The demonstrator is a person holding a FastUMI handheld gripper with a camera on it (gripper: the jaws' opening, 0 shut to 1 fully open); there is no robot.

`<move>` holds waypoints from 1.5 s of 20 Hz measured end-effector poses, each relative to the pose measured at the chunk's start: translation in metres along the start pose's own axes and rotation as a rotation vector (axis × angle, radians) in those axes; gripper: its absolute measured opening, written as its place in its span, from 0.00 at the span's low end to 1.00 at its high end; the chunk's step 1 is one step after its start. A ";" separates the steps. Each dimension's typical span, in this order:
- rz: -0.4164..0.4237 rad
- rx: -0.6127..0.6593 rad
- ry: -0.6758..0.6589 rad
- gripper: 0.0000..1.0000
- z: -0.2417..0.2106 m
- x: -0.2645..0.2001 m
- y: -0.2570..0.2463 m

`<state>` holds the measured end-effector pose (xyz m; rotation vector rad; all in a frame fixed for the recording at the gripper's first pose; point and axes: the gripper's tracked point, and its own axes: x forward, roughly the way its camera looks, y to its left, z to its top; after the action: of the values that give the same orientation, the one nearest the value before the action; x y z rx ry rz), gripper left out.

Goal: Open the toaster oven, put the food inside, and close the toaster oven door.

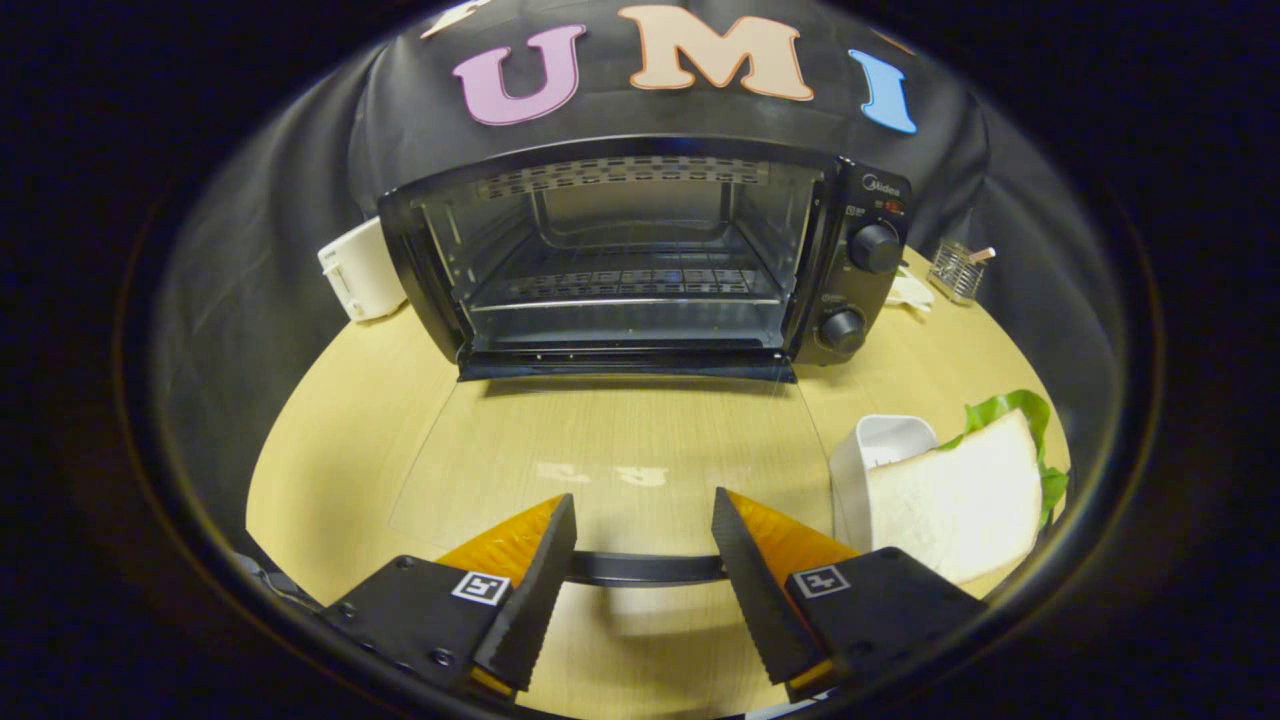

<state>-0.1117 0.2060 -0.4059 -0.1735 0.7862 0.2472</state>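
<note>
The gripper [643, 520] hangs low over the wooden table [340, 470], its fingers spread wide with nothing pressed between them; a square black-and-white marker tag sits on each finger mount. The dark bar of the door handle [645, 568] runs across the gap between the fingers, close to their tips but not clamped. The handle belongs to the glass door [610, 450], which lies folded down flat just ahead of the fingers, the table grain showing through it. Beyond the door stands the toaster oven [640, 260], black, its cavity open with a wire rack [625, 285] inside. Two round knobs [875, 248] sit one above the other on its right panel, and a brand name tops that panel. To the right of the fingers, a sandwich [965, 505] of white bread with green lettuce rests in a white dish [880, 445]. A white appliance [362, 268] stands left of the oven, and a small wire basket [957, 270] stands well to its right
</note>
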 end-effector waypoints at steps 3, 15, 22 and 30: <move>0.001 -0.004 -0.005 0.87 0.000 0.000 0.001; 0.088 0.040 -0.141 0.86 0.114 -0.099 -0.037; -0.028 0.069 -0.090 0.86 0.120 -0.135 -0.143; -0.056 0.161 0.121 0.86 0.057 -0.094 -0.198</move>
<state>-0.0812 0.0155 -0.2865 -0.0585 0.9160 0.1206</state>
